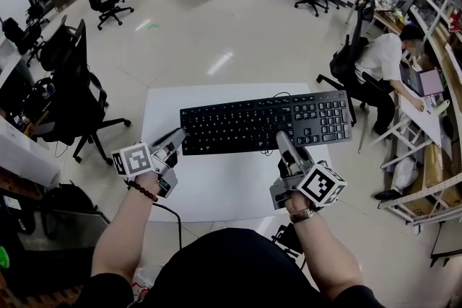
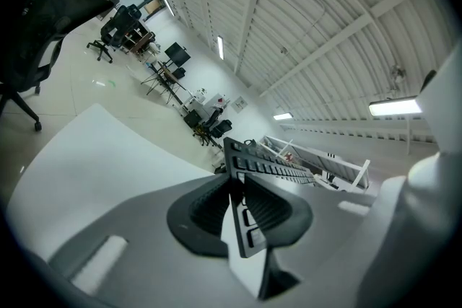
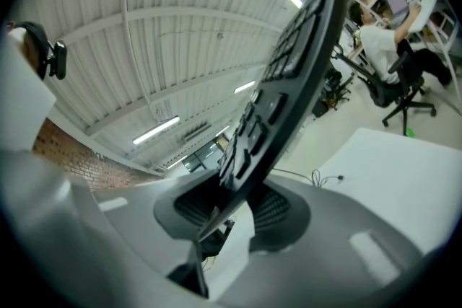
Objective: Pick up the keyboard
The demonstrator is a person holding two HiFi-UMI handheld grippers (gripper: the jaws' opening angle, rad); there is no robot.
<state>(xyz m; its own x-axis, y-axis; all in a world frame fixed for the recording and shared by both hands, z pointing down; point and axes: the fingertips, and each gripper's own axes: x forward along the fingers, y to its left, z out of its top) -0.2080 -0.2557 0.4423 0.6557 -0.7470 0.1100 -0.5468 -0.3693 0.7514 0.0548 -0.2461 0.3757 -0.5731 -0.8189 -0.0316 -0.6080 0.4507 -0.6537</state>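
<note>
While you stood over the white table (image 1: 216,187), the head view showed the black keyboard (image 1: 266,122) lying crosswise above its far half, keys up; your left gripper (image 1: 175,138) met the keyboard's near left corner, and your right gripper (image 1: 283,143) met its near edge just left of the number pad; both marker cubes faced the camera; a person (image 1: 382,61) sat at a desk off to the right, and a black chair (image 1: 79,94) stood left of the table; from this view alone you could not tell whether the keyboard had left the table.

In the left gripper view, the picture was rolled onto its side; the left gripper (image 2: 238,209) was clamped on the keyboard (image 2: 271,168), whose thin edge stood between the two ribbed pads with both pads against it; the rows of keys ran away from the jaws; the table (image 2: 94,155) spread out to the left, and a chair (image 2: 58,3) filled the upper left corner.

In the right gripper view, also rolled, the right gripper (image 3: 234,209) was likewise clamped on the keyboard (image 3: 289,76); its edge sat tilted between the pads, pressed from both sides, and the body swept up and away to the upper right; the table (image 3: 393,169) lay to the right of the keyboard with a gap between them, so that end seemed to be off the surface; a thin cable (image 3: 328,179) trailed onto the table; the person (image 3: 379,40) showed beyond.
</note>
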